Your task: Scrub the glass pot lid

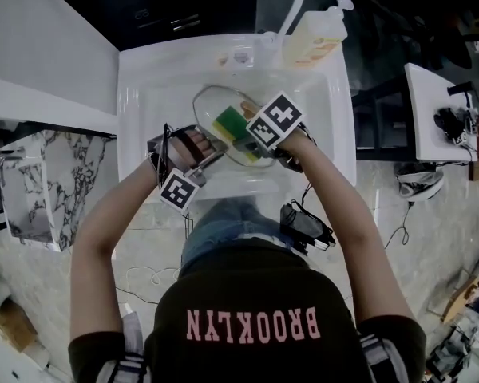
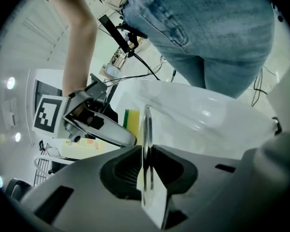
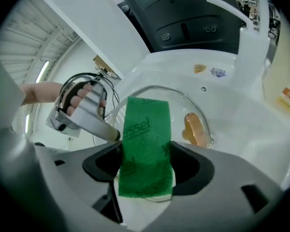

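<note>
The right tool [image 3: 146,169] has its jaws closed onto a sponge [image 3: 146,139], gripped near one end so that most of it sticks out past the jaws, with the green scouring face towards that tool's camera. The left tool [image 2: 146,172] is clamped narrowly on the rim of the glass pot lid [image 2: 146,127], which runs edge-on between its two jaws like a thin bright line.

The lid is held up over the white sink [image 1: 144,94], tilted, with its near edge in the left tool and the rest reaching out towards the back of the basin. From the head view the sponge lies over the middle of the glass, and it seems to be laid against the surface, though none of the views shows the contact plainly. In the right gripper view the lid's brownish knob [image 3: 195,129] shows just to the right of the sponge, beyond it and through the glass.

As for progress, the setup is done: lid picked up and steadied, sponge in hand and brought to the glass. The scrubbing itself looks to be under way or just starting. No suds or wet streaks can be made out, so how much of the glass has been covered cannot be told. The rim and the area around the knob likely remain.

A soap bottle [image 1: 315,38] stands at the sink's far right corner, beside the faucet [image 1: 297,2].
</note>
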